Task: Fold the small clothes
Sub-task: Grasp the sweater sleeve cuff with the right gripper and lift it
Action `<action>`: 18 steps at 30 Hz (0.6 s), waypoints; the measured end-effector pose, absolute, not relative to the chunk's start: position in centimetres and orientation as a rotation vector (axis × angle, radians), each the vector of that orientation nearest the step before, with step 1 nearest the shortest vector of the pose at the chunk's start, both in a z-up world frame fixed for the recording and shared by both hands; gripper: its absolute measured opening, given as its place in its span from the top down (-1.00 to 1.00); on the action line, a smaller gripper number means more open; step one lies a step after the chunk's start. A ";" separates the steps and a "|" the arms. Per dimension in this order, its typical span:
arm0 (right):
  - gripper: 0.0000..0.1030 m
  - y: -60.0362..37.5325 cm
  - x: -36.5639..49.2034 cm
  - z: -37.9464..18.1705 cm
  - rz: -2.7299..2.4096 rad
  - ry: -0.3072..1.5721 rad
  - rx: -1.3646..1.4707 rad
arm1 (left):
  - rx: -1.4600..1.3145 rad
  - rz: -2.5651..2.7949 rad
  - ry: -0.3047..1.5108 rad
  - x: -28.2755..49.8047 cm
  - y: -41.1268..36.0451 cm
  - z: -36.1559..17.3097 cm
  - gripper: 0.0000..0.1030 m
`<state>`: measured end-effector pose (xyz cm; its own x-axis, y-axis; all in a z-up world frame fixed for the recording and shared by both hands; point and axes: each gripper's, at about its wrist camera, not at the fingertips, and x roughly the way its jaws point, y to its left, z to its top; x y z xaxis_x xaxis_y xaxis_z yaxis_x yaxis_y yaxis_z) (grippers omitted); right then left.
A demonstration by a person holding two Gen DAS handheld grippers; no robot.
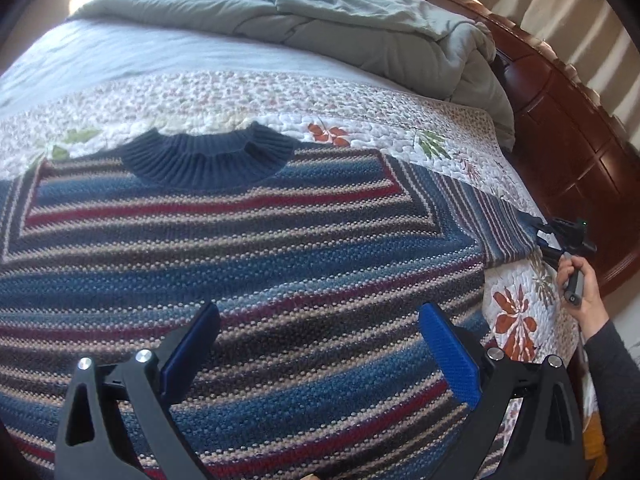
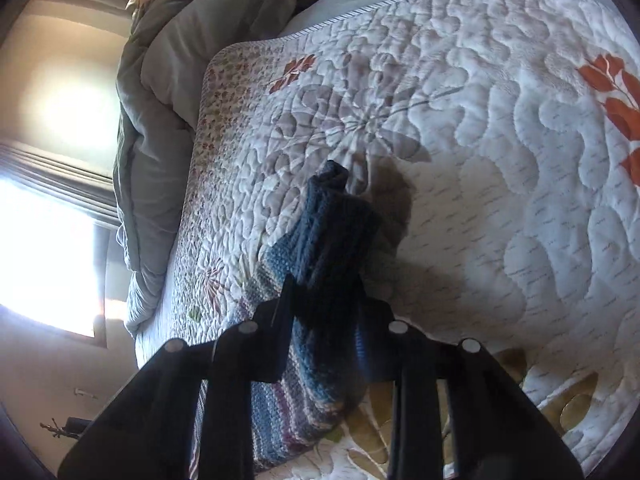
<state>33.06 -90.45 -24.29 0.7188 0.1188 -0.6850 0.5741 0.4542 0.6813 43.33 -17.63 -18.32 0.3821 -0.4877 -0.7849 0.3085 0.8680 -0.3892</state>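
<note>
A striped knit sweater (image 1: 240,248) in blue, red and beige with a dark blue ribbed collar (image 1: 208,156) lies flat on the quilted bedspread (image 1: 248,96). My left gripper (image 1: 320,332) is open and empty just above the sweater's body. My right gripper (image 1: 540,236) shows at the far right, at the end of the sweater's sleeve (image 1: 492,216). In the right wrist view my right gripper (image 2: 324,300) is shut on the sleeve's dark blue cuff (image 2: 332,224), which bunches up between the fingers above the quilt (image 2: 500,200).
A rumpled grey-green duvet (image 1: 340,28) is piled at the far side of the bed. A dark wooden footboard (image 1: 568,120) runs along the right edge. Curtains hang behind it. A bright window (image 2: 44,256) shows in the right wrist view.
</note>
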 end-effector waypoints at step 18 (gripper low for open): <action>0.71 -73.2 37.7 -9.5 -0.135 0.696 0.631 | -0.221 -0.498 1.027 41.9 -12.2 -16.1 -0.93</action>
<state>37.75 -73.22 -9.47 0.7672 0.0873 -0.6354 0.3194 0.8071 0.4966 41.90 -12.15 -16.13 0.4189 -0.4947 -0.7615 0.2921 0.8674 -0.4028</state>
